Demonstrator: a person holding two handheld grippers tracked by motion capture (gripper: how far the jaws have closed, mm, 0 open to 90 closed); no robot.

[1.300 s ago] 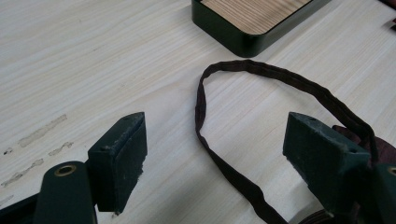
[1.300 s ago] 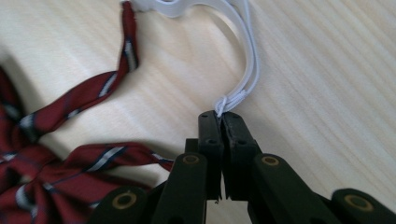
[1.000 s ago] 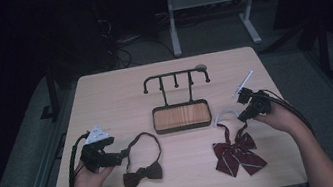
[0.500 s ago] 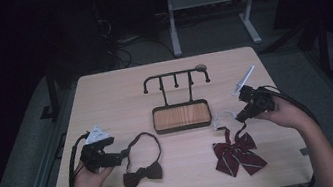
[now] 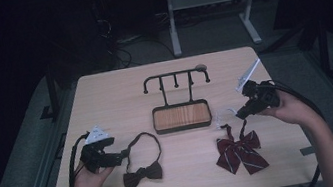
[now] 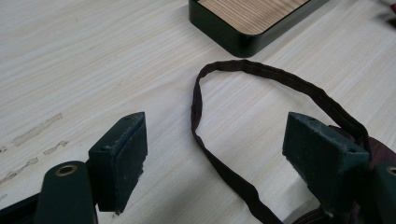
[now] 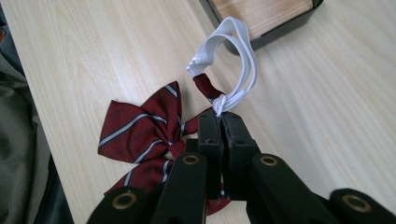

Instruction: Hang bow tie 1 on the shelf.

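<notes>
Right hand-held gripper (image 7: 219,122) is clamped on the white elastic strap (image 7: 236,60) of the striped red bow tie (image 7: 140,135), jaws pressed together with the strap's knot pinched at the tips. Versus a second ago it has slid in from the right edge of the tabletop (image 5: 119,96) toward the wooden tray (image 5: 181,116), and the strap now lifts off the surface in a loop while the bow itself lies flat in front of the tray's right corner. My read: grasp is made, next is the lift toward the hook rack (image 5: 175,77) standing just behind the tray. Left hand-held gripper (image 6: 212,154) hasn't budged: jaws wide apart, empty, hovering low over the neck band (image 6: 261,77) of the dark brown bow tie (image 5: 142,174), with the band's near run passing between the jaws, not touching either as far as I can tell. That tie sits front-left of the tray, band looped toward the tray's near-left corner.
</notes>
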